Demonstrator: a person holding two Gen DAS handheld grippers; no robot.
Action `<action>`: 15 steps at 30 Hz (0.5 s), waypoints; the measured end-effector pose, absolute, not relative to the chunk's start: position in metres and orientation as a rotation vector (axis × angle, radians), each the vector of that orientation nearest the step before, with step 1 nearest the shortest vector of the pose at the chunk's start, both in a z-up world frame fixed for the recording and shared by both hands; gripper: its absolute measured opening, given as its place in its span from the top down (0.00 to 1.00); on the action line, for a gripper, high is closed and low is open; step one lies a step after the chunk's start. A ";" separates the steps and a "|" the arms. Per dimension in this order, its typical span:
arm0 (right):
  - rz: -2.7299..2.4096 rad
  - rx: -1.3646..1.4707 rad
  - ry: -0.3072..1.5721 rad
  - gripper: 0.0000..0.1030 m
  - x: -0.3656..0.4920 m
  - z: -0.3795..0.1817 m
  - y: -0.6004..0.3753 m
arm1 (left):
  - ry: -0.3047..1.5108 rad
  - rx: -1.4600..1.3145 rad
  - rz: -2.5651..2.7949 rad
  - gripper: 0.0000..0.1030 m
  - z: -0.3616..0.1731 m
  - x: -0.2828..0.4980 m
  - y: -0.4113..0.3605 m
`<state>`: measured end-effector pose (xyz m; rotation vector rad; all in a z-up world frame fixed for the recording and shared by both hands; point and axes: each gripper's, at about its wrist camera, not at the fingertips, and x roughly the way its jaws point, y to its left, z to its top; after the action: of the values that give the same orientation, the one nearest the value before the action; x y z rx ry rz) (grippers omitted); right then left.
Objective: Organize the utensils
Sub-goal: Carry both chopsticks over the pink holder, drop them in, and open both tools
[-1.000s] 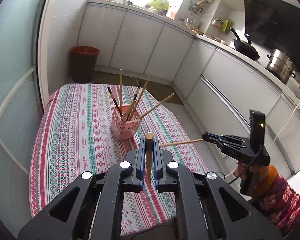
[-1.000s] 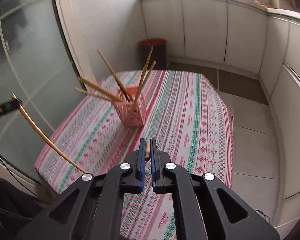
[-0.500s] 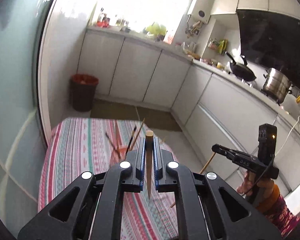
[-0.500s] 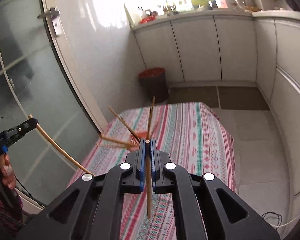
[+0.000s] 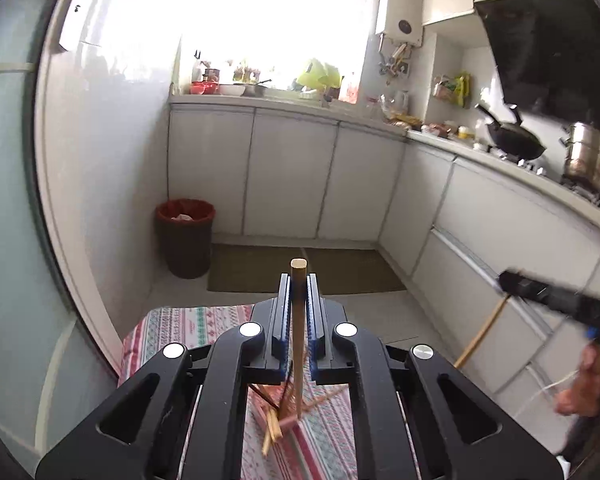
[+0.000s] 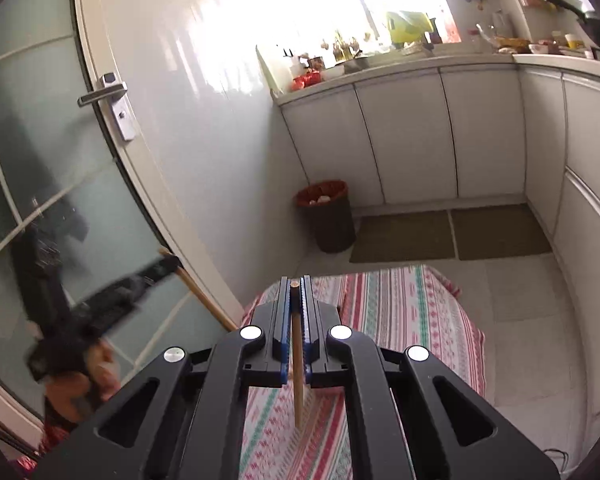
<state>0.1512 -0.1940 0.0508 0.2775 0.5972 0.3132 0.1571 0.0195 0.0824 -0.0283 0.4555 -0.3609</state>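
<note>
My left gripper [image 5: 298,284] is shut on a wooden chopstick [image 5: 298,340] that hangs down toward the pink holder [image 5: 278,412], which shows between the arms with several chopsticks in it. My right gripper [image 6: 295,288] is shut on another wooden chopstick [image 6: 297,364] pointing down over the striped tablecloth [image 6: 400,312]. The right gripper also shows, blurred, in the left wrist view [image 5: 540,292] with its chopstick [image 5: 482,336]. The left gripper shows blurred in the right wrist view [image 6: 140,284].
The striped table [image 5: 180,328] stands in a narrow kitchen. A red bin [image 5: 186,236] sits by white cabinets [image 5: 292,176]. A glass door [image 6: 40,200] is on the left. Floor mats [image 6: 452,232] lie beyond the table. A wok [image 5: 514,140] and pot [image 5: 588,160] sit on the counter.
Both grippers have tilted up, each keeping its chopstick, now hanging vertical. The holder has dropped from mid-view to beneath the left gripper and out of the right view.
</note>
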 end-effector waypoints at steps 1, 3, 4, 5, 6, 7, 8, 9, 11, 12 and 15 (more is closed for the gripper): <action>0.305 0.275 0.590 0.96 0.158 0.053 -0.192 | 0.470 -0.023 -0.351 0.93 0.074 0.167 0.015; 0.299 0.273 0.589 0.96 0.169 0.052 -0.188 | 0.513 -0.018 -0.343 0.91 0.058 0.184 0.009; 0.292 0.272 0.588 0.96 0.175 0.050 -0.186 | 0.532 -0.012 -0.338 0.87 0.047 0.192 0.006; 0.282 0.267 0.586 0.95 0.181 0.048 -0.184 | 0.557 -0.018 -0.336 0.74 0.039 0.197 0.007; 0.268 0.259 0.584 0.95 0.188 0.044 -0.181 | 0.567 -0.042 -0.336 0.71 0.036 0.199 0.012; 0.263 0.262 0.587 0.95 0.195 0.040 -0.178 | 0.557 -0.085 -0.339 0.71 0.034 0.195 0.022; 0.261 0.267 0.591 0.96 0.200 0.036 -0.177 | 0.539 -0.110 -0.335 0.70 0.037 0.190 0.030; 0.256 0.267 0.596 0.96 0.207 0.031 -0.174 | 0.507 -0.132 -0.324 0.70 0.042 0.182 0.041; 0.238 0.246 0.587 0.96 0.217 0.025 -0.167 | 0.463 -0.172 -0.311 0.67 0.052 0.169 0.060; 0.233 0.238 0.585 0.96 0.221 0.023 -0.164 | 0.438 -0.207 -0.303 0.63 0.058 0.161 0.073; 0.216 0.220 0.577 0.96 0.234 0.013 -0.154 | 0.404 -0.264 -0.297 0.56 0.065 0.152 0.094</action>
<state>0.2343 -0.1539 0.0133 0.2202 0.5774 0.2163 0.1517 0.0940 0.0648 -0.2639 0.4037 -0.2969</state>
